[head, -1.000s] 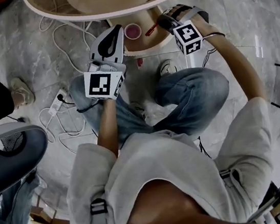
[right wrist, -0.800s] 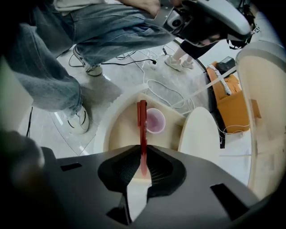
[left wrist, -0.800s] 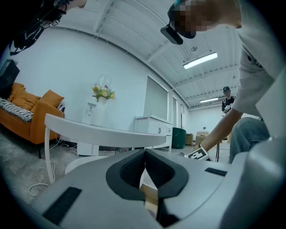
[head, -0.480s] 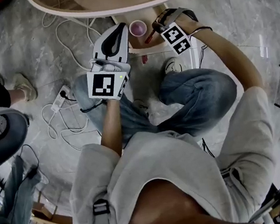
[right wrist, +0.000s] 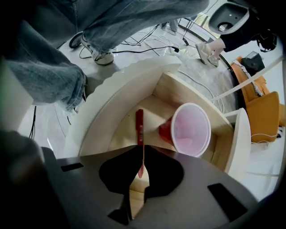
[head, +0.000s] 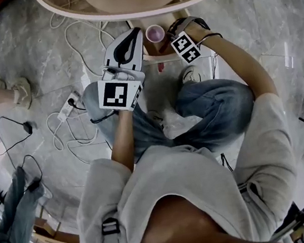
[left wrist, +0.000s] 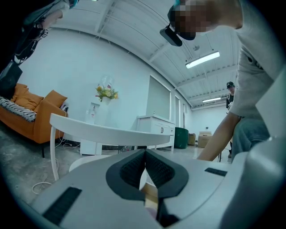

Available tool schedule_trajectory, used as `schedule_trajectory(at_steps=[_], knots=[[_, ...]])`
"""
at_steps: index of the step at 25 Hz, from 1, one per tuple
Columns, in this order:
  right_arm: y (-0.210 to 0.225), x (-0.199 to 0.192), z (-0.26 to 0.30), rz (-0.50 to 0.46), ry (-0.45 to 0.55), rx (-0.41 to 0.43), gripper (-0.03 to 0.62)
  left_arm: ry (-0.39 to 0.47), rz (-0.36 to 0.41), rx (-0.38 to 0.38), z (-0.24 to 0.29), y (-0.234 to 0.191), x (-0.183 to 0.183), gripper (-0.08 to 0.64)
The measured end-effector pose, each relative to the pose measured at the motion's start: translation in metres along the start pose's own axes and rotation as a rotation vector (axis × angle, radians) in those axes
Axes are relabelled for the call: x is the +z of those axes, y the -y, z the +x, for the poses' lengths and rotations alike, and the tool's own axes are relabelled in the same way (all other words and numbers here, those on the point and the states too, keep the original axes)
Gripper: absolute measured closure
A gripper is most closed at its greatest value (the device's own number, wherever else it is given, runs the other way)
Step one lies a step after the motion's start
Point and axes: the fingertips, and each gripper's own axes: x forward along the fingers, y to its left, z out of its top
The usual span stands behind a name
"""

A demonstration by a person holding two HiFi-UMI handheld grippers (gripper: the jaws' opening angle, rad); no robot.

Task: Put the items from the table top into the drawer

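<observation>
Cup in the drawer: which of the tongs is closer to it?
Right, it seems. The right tongs, jaws just closed on a red pen, hang over the drawer beside the cup; the left tongs, shut, sit farther left.

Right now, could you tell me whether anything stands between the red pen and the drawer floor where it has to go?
Nothing visible does. The right gripper, its fingers having just been closing, pinches the red pen over bare floor of the drawer. The pink cup sits to one side, clear of it.

desk [left wrist: 111, 132]: round, pale rim | drawer [right wrist: 123, 129]: open under the desk, wood bottom, pink cup [right wrist: 190, 129] inside, mouth up | floor [head: 29, 45]: grey marble, white cables [head: 69, 51] and a power strip [head: 69, 104] on it
</observation>
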Motion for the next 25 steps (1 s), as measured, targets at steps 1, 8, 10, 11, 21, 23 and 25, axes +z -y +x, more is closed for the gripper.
schedule_trajectory(at_steps=[1, 8, 10, 11, 21, 23, 25], knots=[[0.001, 0.001, -0.001, 0.016, 0.005, -0.003, 0.560, 0.003, -0.002, -0.001, 0.001, 0.000, 0.000, 0.545], [0.010, -0.001, -0.017, 0.079, 0.037, -0.059, 0.560, -0.002, -0.014, -0.020, 0.007, 0.004, -0.006, 0.545], [0.013, -0.003, -0.027, 0.112, 0.053, -0.082, 0.561, -0.001, -0.014, -0.022, 0.009, 0.003, -0.007, 0.545], [0.015, -0.005, -0.034, 0.142, 0.067, -0.100, 0.561, 0.000, -0.016, -0.024, 0.010, 0.003, -0.007, 0.545], [0.058, -0.047, -0.142, 0.723, 0.324, -0.460, 0.566, -0.031, -0.011, -0.034, 0.021, 0.000, -0.018, 0.545], [0.061, -0.058, -0.162, 0.836, 0.374, -0.536, 0.566, -0.042, -0.005, -0.035, 0.024, -0.002, -0.021, 0.545], [0.059, -0.071, -0.180, 0.964, 0.425, -0.613, 0.566, -0.052, -0.003, -0.033, 0.026, -0.005, -0.025, 0.545]])
